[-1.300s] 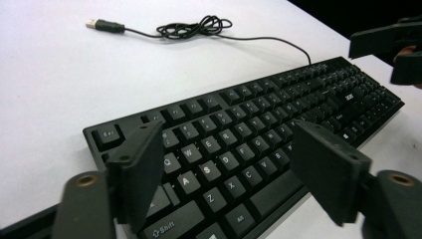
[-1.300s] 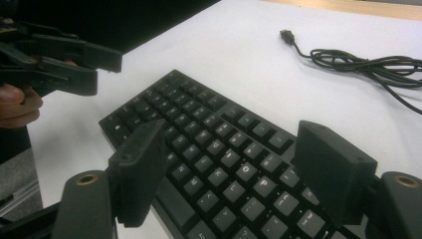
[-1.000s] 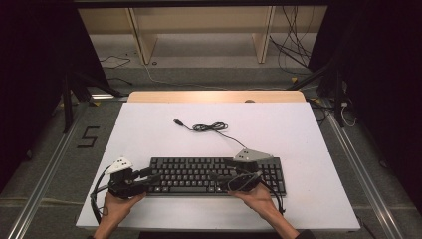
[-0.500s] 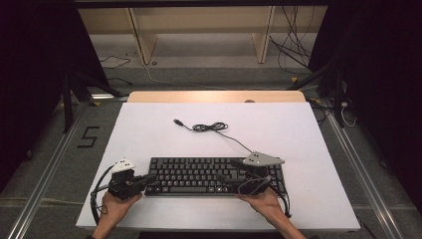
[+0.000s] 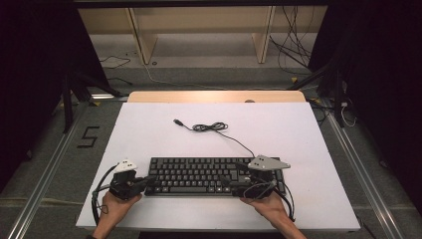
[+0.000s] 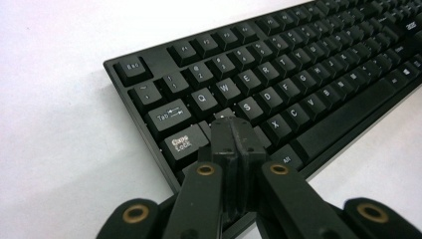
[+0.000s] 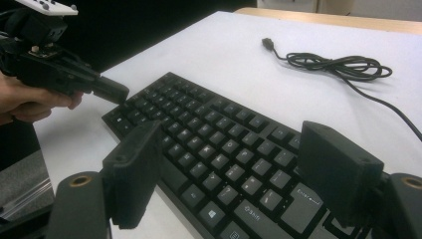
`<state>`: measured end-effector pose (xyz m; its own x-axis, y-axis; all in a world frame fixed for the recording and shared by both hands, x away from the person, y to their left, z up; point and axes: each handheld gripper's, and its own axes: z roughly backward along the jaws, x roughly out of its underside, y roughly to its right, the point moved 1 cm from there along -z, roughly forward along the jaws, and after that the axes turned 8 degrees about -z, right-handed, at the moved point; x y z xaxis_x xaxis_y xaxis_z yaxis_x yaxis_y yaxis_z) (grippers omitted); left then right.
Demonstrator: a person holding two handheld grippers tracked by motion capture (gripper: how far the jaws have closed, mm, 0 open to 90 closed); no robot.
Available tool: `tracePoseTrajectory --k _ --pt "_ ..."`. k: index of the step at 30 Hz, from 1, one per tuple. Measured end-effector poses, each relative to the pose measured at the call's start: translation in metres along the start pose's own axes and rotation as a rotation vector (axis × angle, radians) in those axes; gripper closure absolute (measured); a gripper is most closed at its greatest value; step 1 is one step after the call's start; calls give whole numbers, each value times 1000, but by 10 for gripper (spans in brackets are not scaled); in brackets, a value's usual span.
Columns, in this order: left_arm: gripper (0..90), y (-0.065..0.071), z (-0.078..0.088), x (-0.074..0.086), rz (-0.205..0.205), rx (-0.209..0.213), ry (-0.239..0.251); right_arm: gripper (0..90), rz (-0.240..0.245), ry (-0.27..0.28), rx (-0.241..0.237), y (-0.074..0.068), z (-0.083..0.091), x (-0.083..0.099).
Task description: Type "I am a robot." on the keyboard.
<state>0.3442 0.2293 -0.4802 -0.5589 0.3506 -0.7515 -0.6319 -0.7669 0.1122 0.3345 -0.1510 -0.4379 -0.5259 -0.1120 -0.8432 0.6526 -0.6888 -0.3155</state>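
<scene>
A black keyboard (image 5: 199,175) lies across the near part of the white table (image 5: 298,134). Its cable (image 5: 211,127) coils behind it and ends in a USB plug (image 5: 176,121). My left gripper (image 5: 149,179) points at the keyboard's left end. Its jaws have just been closing and now stand together with nothing between them, the tip (image 6: 231,124) just over the keys beside Caps Lock (image 6: 182,143). My right gripper (image 5: 234,181) hovers over the keyboard's right half with its jaws wide apart (image 7: 229,144) and nothing held. The left gripper (image 7: 117,94) also shows in the right gripper view.
A wooden strip (image 5: 214,96) edges the table's far side, with shelf legs (image 5: 139,35) and loose cables (image 5: 293,55) on the floor beyond. Metal rails (image 5: 50,169) run along both sides. A "5" (image 5: 88,136) is taped on the floor at left.
My right gripper has shifted a little to the right along the keyboard and toward the person. The left gripper's jaws have drawn together while the hand stayed put.
</scene>
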Motion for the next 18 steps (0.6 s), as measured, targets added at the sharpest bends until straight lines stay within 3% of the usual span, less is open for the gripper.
tracePoseTrajectory --k 18 --pt "890 -2 -8 3 3 13 -64 270 -1 10 2 0 6 3"
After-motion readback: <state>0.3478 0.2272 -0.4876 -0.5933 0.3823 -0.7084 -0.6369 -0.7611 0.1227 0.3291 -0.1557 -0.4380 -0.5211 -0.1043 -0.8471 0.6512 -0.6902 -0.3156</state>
